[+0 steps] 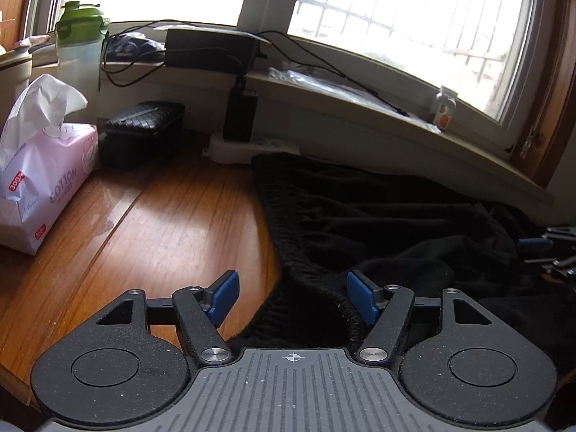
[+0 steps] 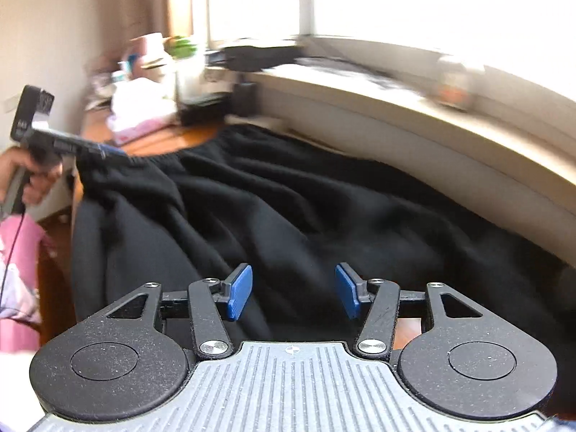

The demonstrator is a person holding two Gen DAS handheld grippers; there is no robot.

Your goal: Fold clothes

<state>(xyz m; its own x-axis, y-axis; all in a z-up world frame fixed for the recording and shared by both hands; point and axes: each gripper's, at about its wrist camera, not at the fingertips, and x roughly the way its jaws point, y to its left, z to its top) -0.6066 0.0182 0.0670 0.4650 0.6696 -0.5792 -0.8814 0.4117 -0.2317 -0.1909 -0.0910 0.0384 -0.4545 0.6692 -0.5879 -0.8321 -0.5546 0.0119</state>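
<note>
1. the left gripper (image 1: pixel 293 297) is held wide open, its blue pads (image 1: pixel 226 297) astride the ribbed waistband of the black trousers (image 1: pixel 378 223).
2. the right gripper (image 2: pixel 293 289) is likewise spread open above the trousers' crumpled black fabric.
3. the trousers are spread ahead of both grippers on the wooden table (image 1: pixel 162 223), below the window sill (image 1: pixel 360 108).
4. a tissue pack (image 1: pixel 39 176) is seen far left.
</note>
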